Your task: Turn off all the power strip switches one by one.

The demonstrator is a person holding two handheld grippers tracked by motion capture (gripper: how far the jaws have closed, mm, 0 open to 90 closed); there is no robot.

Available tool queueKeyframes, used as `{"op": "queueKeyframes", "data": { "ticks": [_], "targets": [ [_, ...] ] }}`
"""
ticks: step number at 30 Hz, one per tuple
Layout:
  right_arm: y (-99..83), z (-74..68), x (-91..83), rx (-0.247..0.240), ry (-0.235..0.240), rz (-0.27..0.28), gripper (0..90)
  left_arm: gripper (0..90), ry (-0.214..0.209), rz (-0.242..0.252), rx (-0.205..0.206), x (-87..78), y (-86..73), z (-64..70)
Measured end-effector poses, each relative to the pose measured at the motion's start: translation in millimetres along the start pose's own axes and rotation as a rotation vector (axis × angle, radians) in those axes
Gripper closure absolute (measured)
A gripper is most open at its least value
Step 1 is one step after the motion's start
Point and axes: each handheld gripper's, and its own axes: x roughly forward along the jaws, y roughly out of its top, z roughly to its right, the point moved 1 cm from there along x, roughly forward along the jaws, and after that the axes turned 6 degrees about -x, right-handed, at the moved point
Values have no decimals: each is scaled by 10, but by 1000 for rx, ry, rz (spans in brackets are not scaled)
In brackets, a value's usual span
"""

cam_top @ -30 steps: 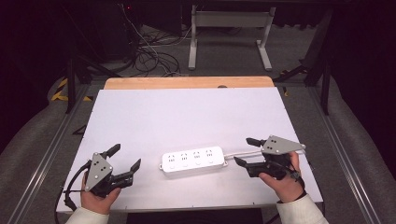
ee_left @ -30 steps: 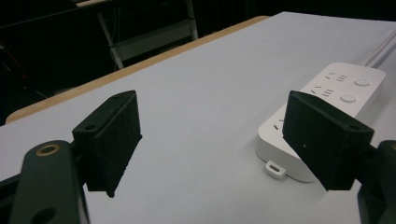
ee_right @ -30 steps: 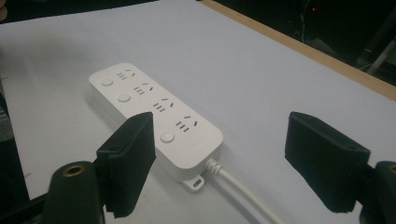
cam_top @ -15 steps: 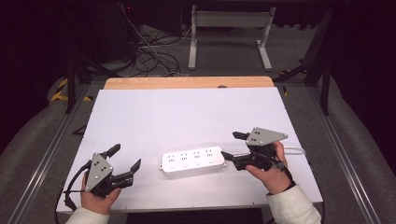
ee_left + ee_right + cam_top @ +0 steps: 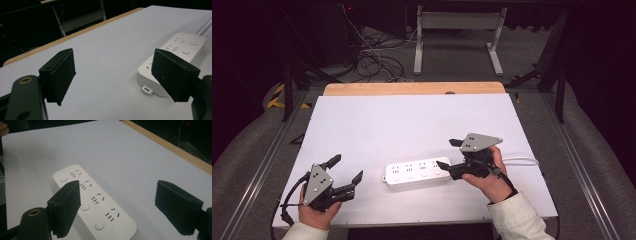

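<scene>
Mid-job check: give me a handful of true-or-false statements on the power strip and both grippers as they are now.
1. The power strip lies flat on the white table. True.
2. The right gripper is shut on the strip. False: its jaws are open, at the strip's right end.
3. The left gripper is open, apart from the strip. True.
4. A plug sits in one socket. False: all sockets are empty.

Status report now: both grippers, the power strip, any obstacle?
Left gripper open, idle near table edge. Right gripper open, one jaw over power strip, right end. Strip flat, not gripped. Nothing in the way.
</scene>
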Motion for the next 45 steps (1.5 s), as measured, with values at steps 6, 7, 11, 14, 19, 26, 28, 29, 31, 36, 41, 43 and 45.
{"op": "queueKeyframes", "data": {
  "ticks": [6,7,11,14,19,26,28,29,31,36,41,43,45],
  "targets": [
    [28,16,-18,77,58,13,437,199,0,-3,4,3,-1,-3],
    [28,16,-18,77,58,13,437,199,0,-2,1,3,-2,0],
    [31,15,-17,101,136,-8,651,199,0,0,0,1,-1,-1],
    [34,-29,11,138,134,-25,703,199,1,0,1,1,-2,2],
    [67,-47,40,182,111,-146,806,199,1,-2,-1,9,-5,2],
    [129,-26,82,138,98,-191,900,198,2,-3,-1,7,-7,1],
    [133,-21,94,137,104,-199,900,198,4,-3,2,9,-7,1],
    [142,-28,124,119,112,-223,900,198,4,-3,2,9,-6,1],
    [148,-34,141,113,111,-238,900,198,3,-5,2,10,-7,-1],
    [147,-43,255,110,113,-286,900,198,4,-4,0,10,-7,-3],
    [86,-61,427,82,94,-367,900,198,3,-5,0,10,-8,-3],
    [60,-63,469,73,100,-385,900,198,4,-4,2,8,-8,-7],
    [30,-67,501,71,106,-405,900,198,3,-4,0,7,-8,-7]
  ]
}}
